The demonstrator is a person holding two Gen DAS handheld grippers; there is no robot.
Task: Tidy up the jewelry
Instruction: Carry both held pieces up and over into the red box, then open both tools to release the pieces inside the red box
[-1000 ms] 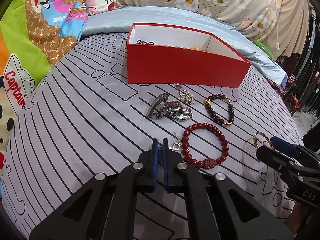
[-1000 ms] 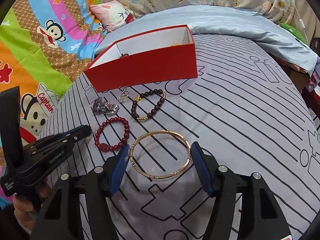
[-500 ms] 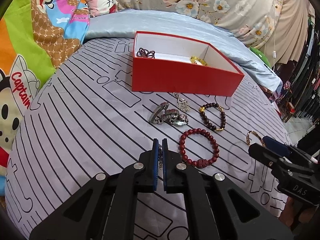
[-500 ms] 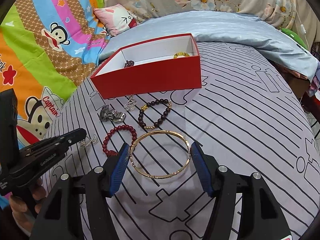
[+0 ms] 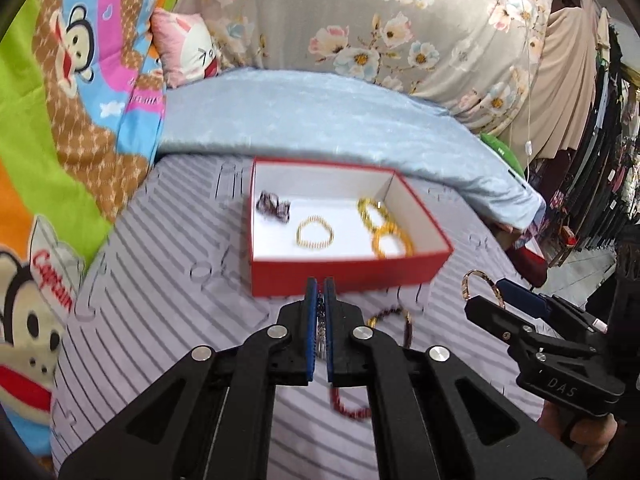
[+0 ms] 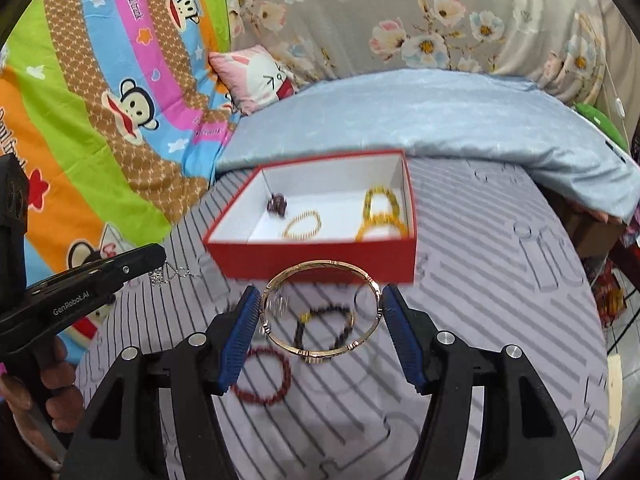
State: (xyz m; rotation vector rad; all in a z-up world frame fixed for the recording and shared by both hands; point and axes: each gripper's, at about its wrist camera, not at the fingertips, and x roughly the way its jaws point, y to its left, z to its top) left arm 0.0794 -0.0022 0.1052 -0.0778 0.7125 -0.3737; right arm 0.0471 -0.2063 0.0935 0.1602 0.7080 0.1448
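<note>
The left gripper (image 5: pixel 319 304) is pressed together on a thin silver chain (image 6: pixel 170 274), which hangs slack out of the tips; so fine a piece can only be carried by a tight pinch. The right gripper (image 6: pixel 320 314) is spread wide and clamped across a gold bangle (image 6: pixel 320 308), one blue pad on each side of the ring, because a stiff hoop is best gripped across its width. The bangle hangs clear of the cloth, tilted a little, in front of the red box (image 6: pixel 320 254).

The box sits open on the striped cover (image 6: pixel 500 280), just beyond both grippers, and already keeps two yellow bracelets (image 5: pixel 384 226), a gold bead bracelet (image 5: pixel 315 233) and a dark piece (image 5: pixel 273 207) on its white floor. It seems to be where both held pieces are headed.

On the cover below the bangle lie a red bead bracelet (image 6: pixel 264 376), a dark bead bracelet (image 6: pixel 324 326) and a blurred silver piece (image 6: pixel 278 304), apparently left for later.
</note>
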